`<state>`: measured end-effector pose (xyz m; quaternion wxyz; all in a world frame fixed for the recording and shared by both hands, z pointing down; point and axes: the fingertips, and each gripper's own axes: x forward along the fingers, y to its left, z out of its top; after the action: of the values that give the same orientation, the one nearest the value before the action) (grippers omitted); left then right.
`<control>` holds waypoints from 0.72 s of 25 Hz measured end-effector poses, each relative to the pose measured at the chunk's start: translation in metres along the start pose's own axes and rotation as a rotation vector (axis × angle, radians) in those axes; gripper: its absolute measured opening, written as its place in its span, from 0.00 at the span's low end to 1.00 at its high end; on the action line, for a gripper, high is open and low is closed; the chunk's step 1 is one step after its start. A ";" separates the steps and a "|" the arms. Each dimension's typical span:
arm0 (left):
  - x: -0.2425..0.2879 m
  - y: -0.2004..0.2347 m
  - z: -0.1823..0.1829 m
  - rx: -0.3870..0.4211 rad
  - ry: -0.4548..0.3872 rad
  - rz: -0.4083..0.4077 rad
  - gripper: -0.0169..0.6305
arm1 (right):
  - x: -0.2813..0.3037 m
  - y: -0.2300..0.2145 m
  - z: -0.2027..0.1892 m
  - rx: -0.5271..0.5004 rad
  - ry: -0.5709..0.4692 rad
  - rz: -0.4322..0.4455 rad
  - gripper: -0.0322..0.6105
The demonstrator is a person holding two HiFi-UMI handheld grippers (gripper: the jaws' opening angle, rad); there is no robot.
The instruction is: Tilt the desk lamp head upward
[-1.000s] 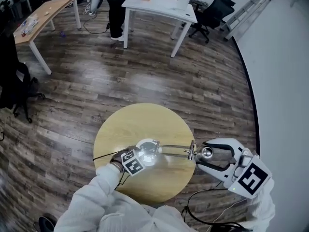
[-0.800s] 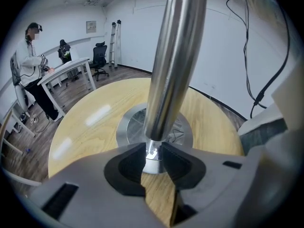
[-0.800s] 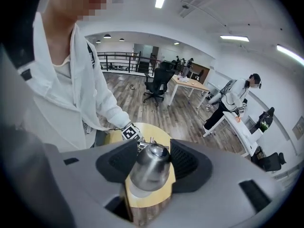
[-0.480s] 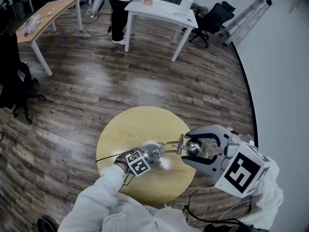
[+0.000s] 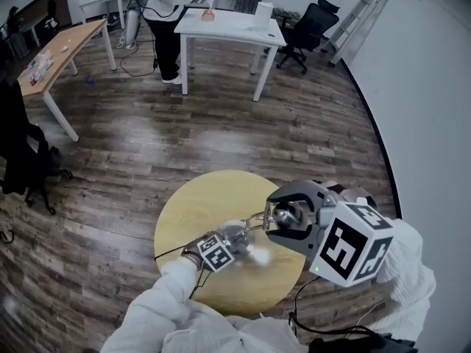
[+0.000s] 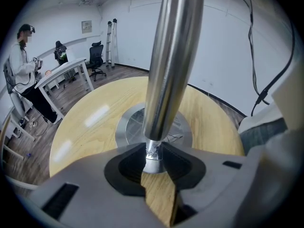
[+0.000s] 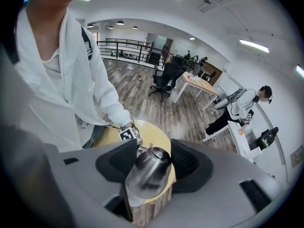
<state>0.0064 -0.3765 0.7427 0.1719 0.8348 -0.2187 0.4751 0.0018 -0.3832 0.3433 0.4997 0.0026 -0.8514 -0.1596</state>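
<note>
— Why do we pinch the lamp stem [image 6: 168, 65] so low with the left gripper [image 6: 153, 161]?
— To steady it on the round table [image 5: 195, 197]; the jaws press onto the stem just above the chrome base [image 6: 126, 127].
— And the right gripper [image 7: 152, 167]?
— Its jaws clasp the metal lamp head [image 7: 147, 175], held above the table's right side; from there, we judge, it can swing upward.
— Any containers?
— We see none.

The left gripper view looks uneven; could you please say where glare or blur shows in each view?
Left gripper view: lamp pole soft, glare patches on table. Right gripper view: lamp head blurred, corners dark. Head view: wall edge bows.
</note>
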 end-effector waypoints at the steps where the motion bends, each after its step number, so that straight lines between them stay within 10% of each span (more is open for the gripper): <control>1: 0.000 0.000 0.001 -0.001 -0.001 -0.001 0.19 | -0.001 0.000 -0.001 0.001 -0.023 -0.018 0.40; 10: -0.003 -0.004 0.002 -0.008 -0.061 -0.003 0.19 | -0.039 -0.005 -0.002 0.074 -0.304 -0.274 0.40; 18: -0.060 -0.003 -0.001 -0.170 -0.312 0.103 0.04 | -0.161 0.021 -0.098 0.673 -0.757 -0.794 0.38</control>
<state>-0.0195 -0.3618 0.6910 0.1814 0.8685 -0.3247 0.3277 0.1692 -0.3628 0.2559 0.0393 0.4178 -0.9065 -0.0467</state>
